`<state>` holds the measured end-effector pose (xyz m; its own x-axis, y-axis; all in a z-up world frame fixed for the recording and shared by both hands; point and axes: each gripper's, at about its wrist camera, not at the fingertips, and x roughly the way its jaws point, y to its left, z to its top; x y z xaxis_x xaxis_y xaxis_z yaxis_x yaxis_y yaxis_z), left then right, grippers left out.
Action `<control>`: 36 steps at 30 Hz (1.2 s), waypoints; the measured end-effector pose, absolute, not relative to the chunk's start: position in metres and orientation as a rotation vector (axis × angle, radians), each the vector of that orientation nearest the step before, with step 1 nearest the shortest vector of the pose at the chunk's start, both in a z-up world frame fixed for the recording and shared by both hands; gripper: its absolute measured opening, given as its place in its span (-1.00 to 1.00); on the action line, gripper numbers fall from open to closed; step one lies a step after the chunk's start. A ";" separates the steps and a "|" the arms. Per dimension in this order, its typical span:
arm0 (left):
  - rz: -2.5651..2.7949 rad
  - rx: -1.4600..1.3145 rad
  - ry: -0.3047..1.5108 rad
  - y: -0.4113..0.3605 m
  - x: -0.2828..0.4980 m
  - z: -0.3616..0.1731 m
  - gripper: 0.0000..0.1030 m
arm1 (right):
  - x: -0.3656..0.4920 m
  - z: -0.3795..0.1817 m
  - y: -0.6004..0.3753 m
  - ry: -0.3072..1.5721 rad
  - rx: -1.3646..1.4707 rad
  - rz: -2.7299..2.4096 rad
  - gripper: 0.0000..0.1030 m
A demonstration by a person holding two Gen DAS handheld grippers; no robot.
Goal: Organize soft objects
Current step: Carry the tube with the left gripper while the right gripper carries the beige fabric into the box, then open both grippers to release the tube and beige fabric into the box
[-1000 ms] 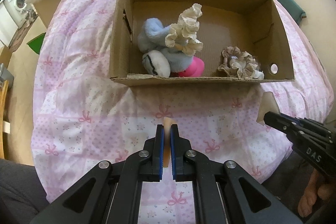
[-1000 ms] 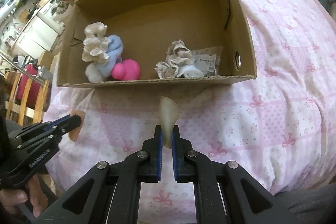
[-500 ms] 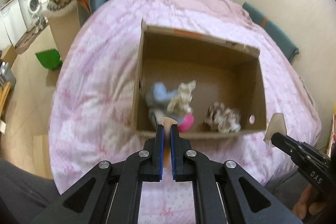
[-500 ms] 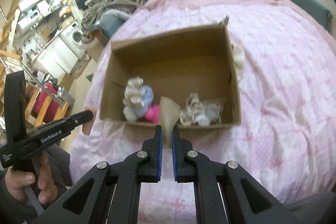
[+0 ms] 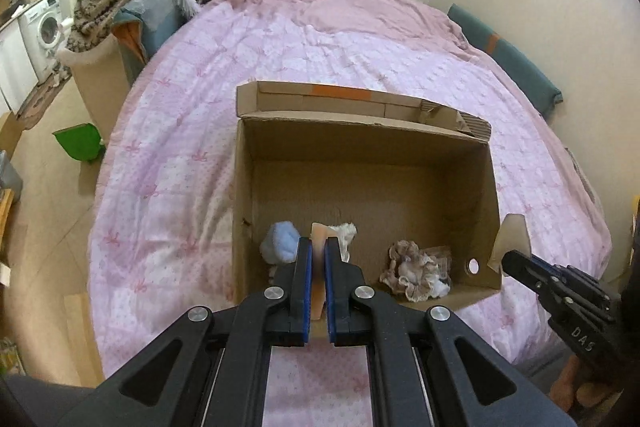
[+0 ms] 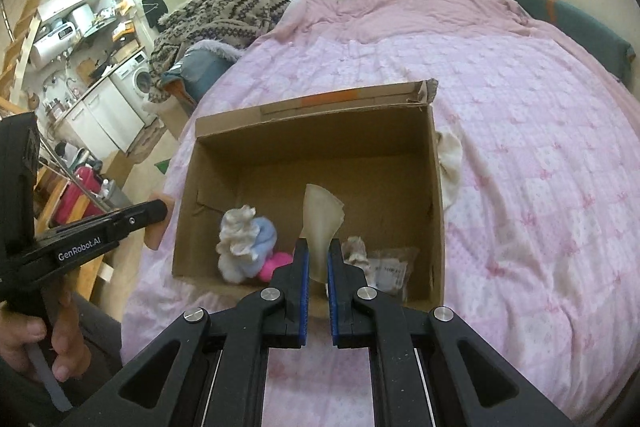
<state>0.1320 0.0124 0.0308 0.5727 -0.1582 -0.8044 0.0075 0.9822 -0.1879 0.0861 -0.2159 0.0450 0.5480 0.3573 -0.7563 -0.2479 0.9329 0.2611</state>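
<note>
Cardboard box [image 5: 362,163], open on a pink bed [image 5: 320,39], seen from the left wrist. The left gripper [image 5: 314,247] has its fingers narrow, pinching one peach-coloured soft pad [image 5: 318,233] above the box's near edge. Inside lie one blue plush toy [image 5: 280,241], one cream frilly scrunchie [image 5: 345,231] partly hidden behind the fingers, and one beige scrunchie [image 5: 412,267]. The right gripper [image 5: 506,257] shows at the right edge, holding one pale pad [image 5: 514,231].

From the right wrist, the right gripper [image 6: 316,255] pinches that one translucent pale pad [image 6: 322,219] over the box [image 6: 320,131]. Here the box holds one blue toy [image 6: 264,237], one cream scrunchie [image 6: 237,231], one pink item [image 6: 276,263], one beige scrunchie [image 6: 356,247] and one clear packet [image 6: 390,267]. The left gripper [image 6: 158,213] holds its peach pad [image 6: 156,235] outside the box's left wall. One white cloth [image 6: 450,167] lies on the bed [image 6: 520,107], touching the box's right wall.

Judged: mostly sorted; two held pads and perhaps the cloth remain
</note>
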 end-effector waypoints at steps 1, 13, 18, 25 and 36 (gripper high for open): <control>-0.109 -0.167 0.963 0.011 0.136 0.029 -0.89 | 0.091 0.043 -0.216 0.927 0.126 0.354 -0.81; -0.150 -0.176 0.984 0.004 0.143 -0.023 -0.89 | 0.104 0.003 -0.224 0.979 0.217 0.348 -0.81; -0.165 -0.160 0.962 0.000 0.144 -0.022 -0.89 | 0.111 -0.005 -0.222 1.010 0.229 0.354 -0.81; -0.179 -0.136 1.072 -0.019 0.161 -0.049 -0.89 | 0.114 -0.011 -0.215 1.038 0.218 0.366 -0.81; -0.263 -0.093 1.018 -0.053 0.152 -0.047 -0.89 | 0.116 -0.020 -0.213 1.084 0.222 0.367 -0.80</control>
